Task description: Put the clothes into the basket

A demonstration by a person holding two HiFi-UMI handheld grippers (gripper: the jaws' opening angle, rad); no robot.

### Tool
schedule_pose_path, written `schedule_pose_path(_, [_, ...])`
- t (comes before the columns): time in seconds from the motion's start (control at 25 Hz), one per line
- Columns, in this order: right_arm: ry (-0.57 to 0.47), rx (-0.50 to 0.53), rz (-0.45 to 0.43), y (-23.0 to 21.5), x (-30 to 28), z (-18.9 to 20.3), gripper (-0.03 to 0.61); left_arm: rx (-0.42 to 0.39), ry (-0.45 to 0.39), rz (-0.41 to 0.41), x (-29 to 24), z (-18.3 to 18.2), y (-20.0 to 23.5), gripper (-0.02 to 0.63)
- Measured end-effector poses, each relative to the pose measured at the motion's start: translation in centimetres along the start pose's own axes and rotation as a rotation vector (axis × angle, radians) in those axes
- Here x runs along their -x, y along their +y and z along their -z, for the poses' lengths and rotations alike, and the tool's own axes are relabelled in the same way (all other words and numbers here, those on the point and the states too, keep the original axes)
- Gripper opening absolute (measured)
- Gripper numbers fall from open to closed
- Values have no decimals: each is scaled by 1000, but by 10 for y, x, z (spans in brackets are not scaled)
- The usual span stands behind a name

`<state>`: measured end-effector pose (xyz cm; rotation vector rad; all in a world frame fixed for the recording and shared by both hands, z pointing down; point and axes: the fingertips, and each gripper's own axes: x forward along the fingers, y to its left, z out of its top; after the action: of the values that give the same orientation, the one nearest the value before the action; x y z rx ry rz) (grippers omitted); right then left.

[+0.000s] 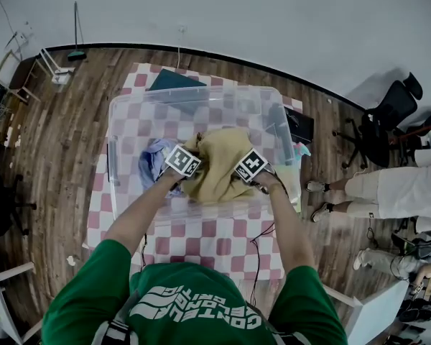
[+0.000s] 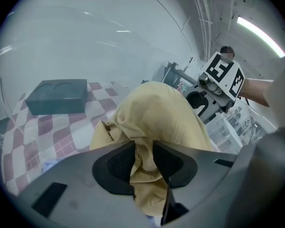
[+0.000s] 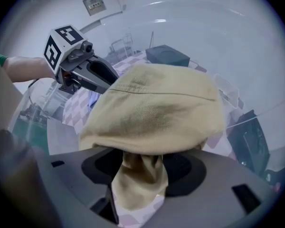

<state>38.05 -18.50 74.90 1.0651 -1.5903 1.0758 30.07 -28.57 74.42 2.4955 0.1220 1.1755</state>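
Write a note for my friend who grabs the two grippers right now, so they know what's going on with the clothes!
Left gripper: pads closed on a fold of the tan garment.
Right gripper: pads closed on another fold of the same garment.
Where things are: the tan garment is bunched between both grippers, over the clear basket on the checked table. I cannot tell if it touches the bottom.
Done: a bluish garment already lies in the basket, on the left.
Left to do: probably settle the tan garment inside, open both grippers and lift them out.
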Motion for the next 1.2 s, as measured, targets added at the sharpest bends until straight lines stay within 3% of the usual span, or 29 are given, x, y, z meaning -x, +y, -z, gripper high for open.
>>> schedule_pose_path(0.24, [-6, 44, 54, 0, 39, -5, 252, -7, -65, -29, 29, -17, -3, 101])
schedule_pose_path(0.44, [-89, 86, 111, 7, 78, -20, 252, -60, -154, -31, 60, -47, -23, 98])
schedule_pose_path(0.6, [-210, 101, 165, 20, 114, -38, 228, -102, -249, -41, 90, -71, -45, 38])
schedule_pose_path(0.8, [-416, 92, 232, 40, 163, -62, 78, -180, -416, -62, 139, -103, -73, 5])
schedule_pose_path(0.92, [-530, 94, 257, 63, 193, -71, 26, -201, -532, -52, 177, -116, -97, 3])
schedule_pose_path(1.2, [-748, 109, 277, 123, 244, -79, 9, -240, -680, -42, 236, -113, -147, 3])
